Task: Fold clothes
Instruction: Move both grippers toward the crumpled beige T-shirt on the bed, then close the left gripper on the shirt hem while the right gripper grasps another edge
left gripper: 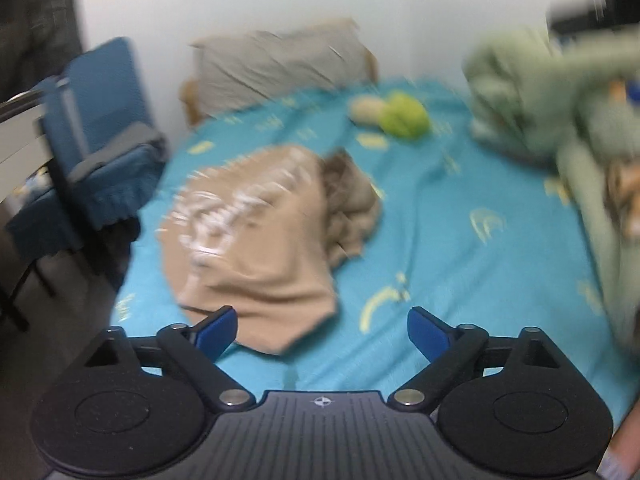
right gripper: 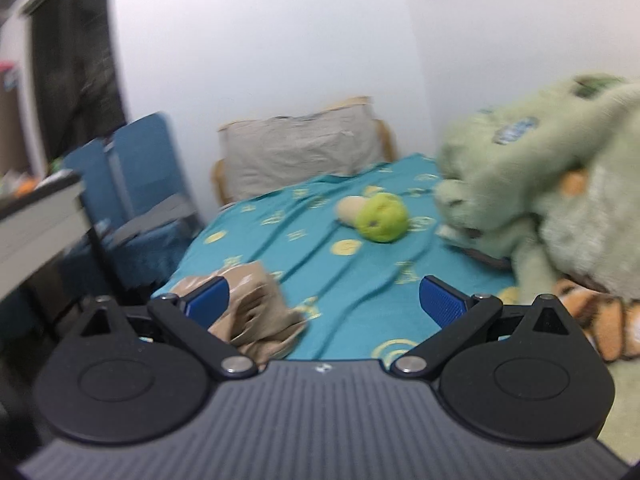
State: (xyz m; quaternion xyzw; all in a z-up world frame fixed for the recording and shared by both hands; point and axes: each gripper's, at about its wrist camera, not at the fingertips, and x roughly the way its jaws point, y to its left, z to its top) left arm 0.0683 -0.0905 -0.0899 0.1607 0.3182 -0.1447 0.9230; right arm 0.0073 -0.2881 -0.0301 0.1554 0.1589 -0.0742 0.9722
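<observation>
- Left wrist view: the left gripper (left gripper: 322, 330) hangs above the near edge of the bed (left gripper: 460, 216), its jaws spread wide with nothing between them. I judge it is held open like this to be ready for a grab rather than mid-carry.
- The tan garment (left gripper: 256, 240) lies crumpled on the bed's left half, close to the left edge, with one lower flap reaching almost under the left blue finger (left gripper: 218, 330). It is bunched, not flat — so folding looks barely begun.
- A green blanket (left gripper: 560, 112) is heaped along the bed's right edge, and a yellow-green soft toy (left gripper: 404, 114) sits toward the far end, near the pillow (left gripper: 280, 64) at the head. A blue chair (left gripper: 104, 140) stands off the bed's left edge. The picture is smeared, so fine detail is lost.
- Right wrist view: the right gripper (right gripper: 324, 304) also has its jaws wide and empty, held low over the near edge.
- The tan garment (right gripper: 256, 312) sits at the near-left corner, partly behind the left finger (right gripper: 208, 300); whether they touch I cannot tell.
- The blanket (right gripper: 540, 184) crowds the right edge — likely pushed aside to leave room for folding.
</observation>
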